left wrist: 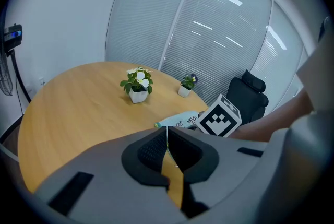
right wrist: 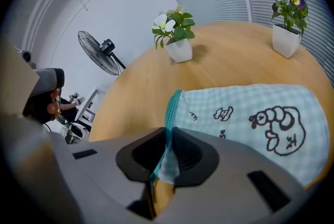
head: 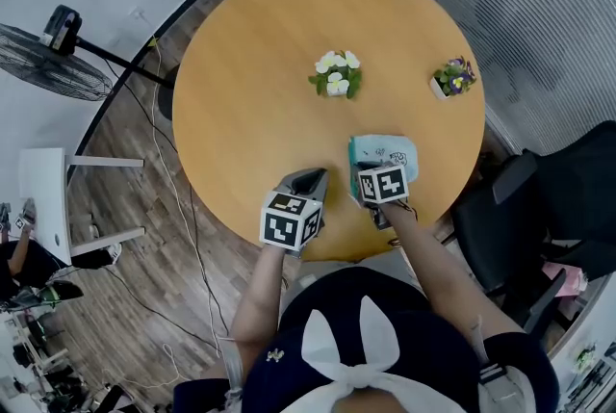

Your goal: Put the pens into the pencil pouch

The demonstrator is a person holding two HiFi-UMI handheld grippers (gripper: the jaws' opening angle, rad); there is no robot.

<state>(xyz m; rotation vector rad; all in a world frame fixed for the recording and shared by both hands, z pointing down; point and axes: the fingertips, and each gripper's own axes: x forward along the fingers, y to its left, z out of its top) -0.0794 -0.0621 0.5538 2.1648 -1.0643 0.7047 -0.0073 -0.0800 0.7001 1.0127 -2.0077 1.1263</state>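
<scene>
- Wood-toned round table [head: 241, 64] fills the head view; a person's arms reach over its near edge, a gripper in each hand
- pencil pouch [head: 385, 151], pale teal check with cartoon line drawings, lies on the table close to that near edge, toward the right; its teal-bound end faces the right gripper
- right gripper [right wrist: 166, 139]: jaws closed to a thin gap on the pouch's bound edge; in the right gripper view the checked fabric and the teal binding pass between the two dark pads and show again behind them; the rest of the pouch rests on the wood
- left gripper [left wrist: 167, 137]: jaws pressed together with nothing held; only the table's wood shows through the slit lower down; in the head view it sits just left of the pouch, apart from it, angled down toward the tabletop
- white-flowered plant [head: 336, 74] in a white pot stands near the table's middle, beyond the pouch; purple-flowered plant [head: 453, 76] in a white pot stands near the right rim; both are well apart from the grippers
- off the table: a standing fan [head: 53, 55] at the left; a black office chair [head: 568, 199] at the right
</scene>
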